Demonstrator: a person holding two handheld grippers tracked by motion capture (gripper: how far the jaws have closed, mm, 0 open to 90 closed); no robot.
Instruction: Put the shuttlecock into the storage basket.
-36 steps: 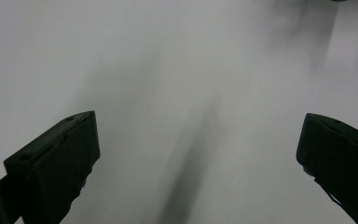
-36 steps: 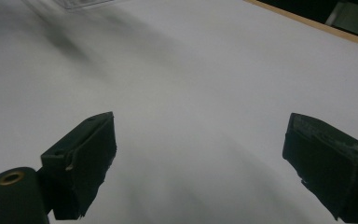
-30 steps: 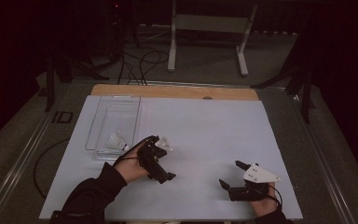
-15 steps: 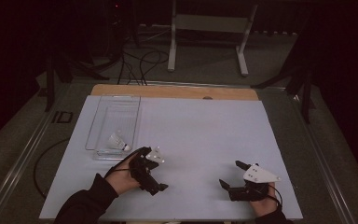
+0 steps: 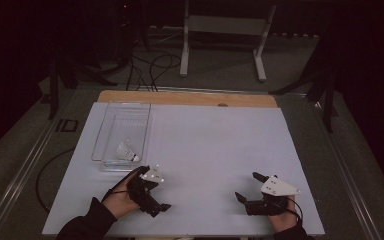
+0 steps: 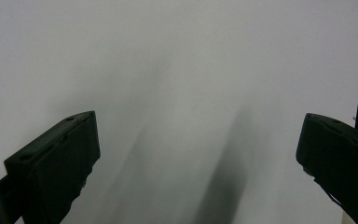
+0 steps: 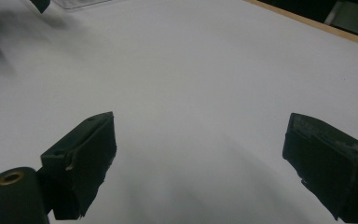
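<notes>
Inside clear tray (image 5: 111, 134), white-feathered shuttlecock (image 5: 126, 152) on its side, both grippers' fingers wide apart, empty

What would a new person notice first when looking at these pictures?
First, the white shuttlecock lying inside the clear tray at the left of the white table. Next, the two hand-held tools near the front edge: the left gripper just in front of the tray, and the right gripper further right. Both have their fingers wide apart, with nothing between them.
</notes>
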